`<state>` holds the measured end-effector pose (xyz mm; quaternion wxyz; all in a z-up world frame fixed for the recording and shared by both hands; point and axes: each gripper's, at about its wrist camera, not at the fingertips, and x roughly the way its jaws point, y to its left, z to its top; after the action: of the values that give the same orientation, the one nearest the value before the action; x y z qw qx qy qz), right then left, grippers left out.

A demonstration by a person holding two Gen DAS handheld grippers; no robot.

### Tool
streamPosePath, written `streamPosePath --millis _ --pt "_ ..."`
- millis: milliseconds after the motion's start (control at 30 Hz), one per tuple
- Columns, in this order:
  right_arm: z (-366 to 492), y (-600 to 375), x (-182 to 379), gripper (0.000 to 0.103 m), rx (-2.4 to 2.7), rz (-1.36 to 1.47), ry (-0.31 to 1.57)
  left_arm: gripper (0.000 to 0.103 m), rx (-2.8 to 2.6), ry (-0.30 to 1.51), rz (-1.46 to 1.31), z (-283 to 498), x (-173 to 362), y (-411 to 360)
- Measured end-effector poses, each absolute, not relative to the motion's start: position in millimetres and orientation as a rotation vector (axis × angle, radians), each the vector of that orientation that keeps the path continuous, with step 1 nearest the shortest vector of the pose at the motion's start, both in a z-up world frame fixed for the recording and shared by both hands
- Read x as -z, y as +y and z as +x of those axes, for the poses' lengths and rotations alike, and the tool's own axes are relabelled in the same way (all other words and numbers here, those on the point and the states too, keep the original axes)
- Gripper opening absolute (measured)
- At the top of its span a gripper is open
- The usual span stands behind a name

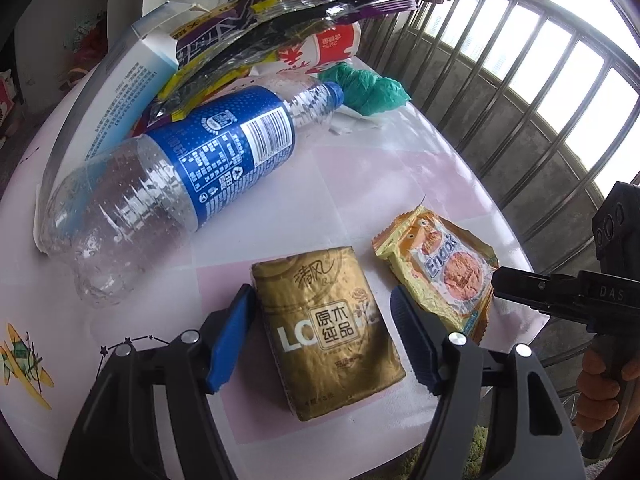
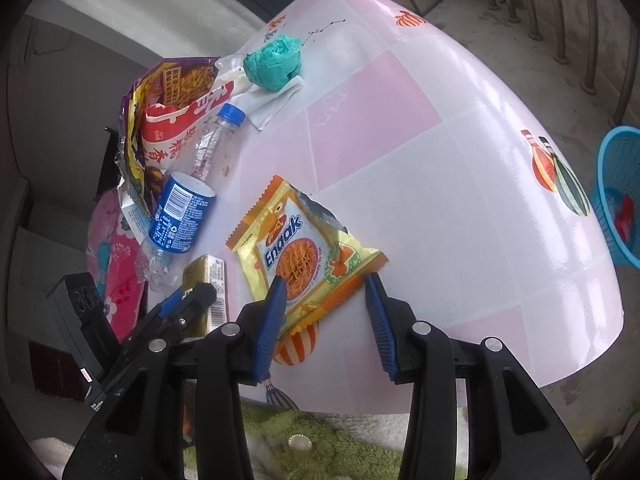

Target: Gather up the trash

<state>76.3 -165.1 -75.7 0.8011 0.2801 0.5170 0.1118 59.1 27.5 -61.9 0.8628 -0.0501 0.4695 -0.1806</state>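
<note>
Trash lies on a pink and white table (image 1: 340,168). A gold tissue pack (image 1: 328,332) sits between the open blue fingers of my left gripper (image 1: 324,316), not clamped. A yellow Enaak snack packet (image 2: 304,252) lies between the open fingers of my right gripper (image 2: 326,292); it also shows in the left wrist view (image 1: 440,268). An empty plastic bottle with a blue label (image 1: 176,176) lies on its side to the left. Behind it are a purple noodle wrapper (image 1: 280,24), a red and white wrapper (image 1: 324,48) and a green plastic wad (image 1: 364,88).
A blue basket (image 2: 620,196) with red trash stands on the floor beyond the table's right edge. A metal railing (image 1: 540,92) runs behind the table. A white carton (image 1: 120,92) lies at the back left. The right gripper's body (image 1: 580,292) is near the table edge.
</note>
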Motion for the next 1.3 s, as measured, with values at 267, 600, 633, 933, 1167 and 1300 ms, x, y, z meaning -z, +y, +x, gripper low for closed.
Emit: streamPosePath --millis 267,600,633,933,1167,1300 --pt "89 -147 75 0.029 -0.203 0.533 1.095 0.058 0.386 0.966 -0.107 60 63 29" --pt "95 -137 74 0.013 -0.172 0.419 1.092 0.056 0.381 0.946 -0.105 59 64 27" --pt "96 -136 75 0.012 -0.175 0.416 1.093 0.056 0.38 0.947 -0.109 59 64 28" --pt "92 -146 53 0.004 -0.183 0.421 1.032 0.055 0.376 0.933 -0.149 57 61 36" --pt "86 -153 29 0.003 -0.17 0.404 0.959 0.055 0.38 0.883 -0.166 50 47 41" --pt "84 -156 15 0.003 -0.16 0.393 0.918 0.055 0.385 0.856 -0.175 47 39 45"
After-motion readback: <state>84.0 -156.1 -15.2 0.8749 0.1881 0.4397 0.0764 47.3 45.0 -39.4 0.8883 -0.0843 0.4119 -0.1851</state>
